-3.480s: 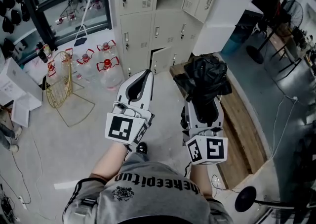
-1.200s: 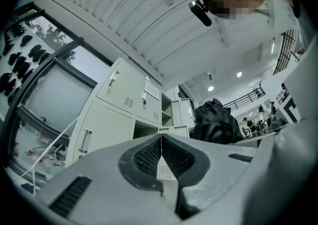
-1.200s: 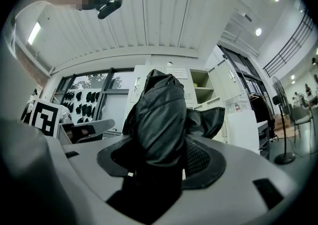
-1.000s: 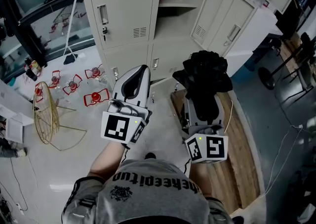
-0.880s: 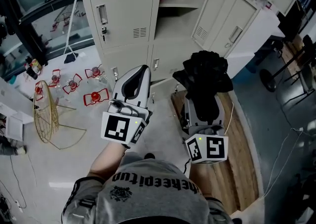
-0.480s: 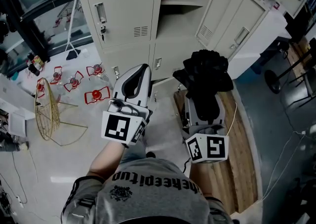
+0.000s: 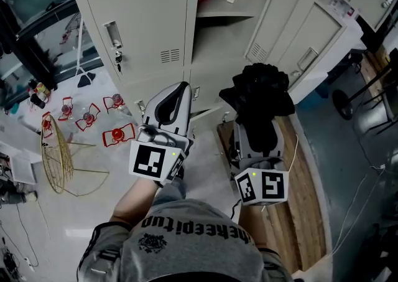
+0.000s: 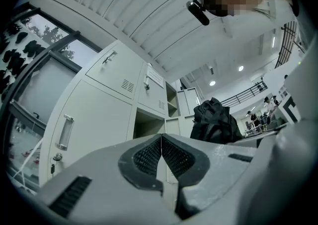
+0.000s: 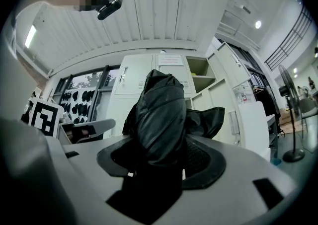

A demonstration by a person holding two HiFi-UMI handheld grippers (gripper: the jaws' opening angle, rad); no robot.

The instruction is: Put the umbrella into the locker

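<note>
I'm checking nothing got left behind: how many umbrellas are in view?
1. The black umbrella sits in the right gripper, facing the open locker. Another could be hidden deeper inside it.

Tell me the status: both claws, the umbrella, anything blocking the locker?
Left gripper shut, empty. Right gripper shut on the folded black umbrella. Open locker compartment ahead, door swung aside; nothing seen in the way.

Matt painted metal locker (image 7: 143, 19), slightly glossy black cloth umbrella (image 7: 258, 95)
</note>
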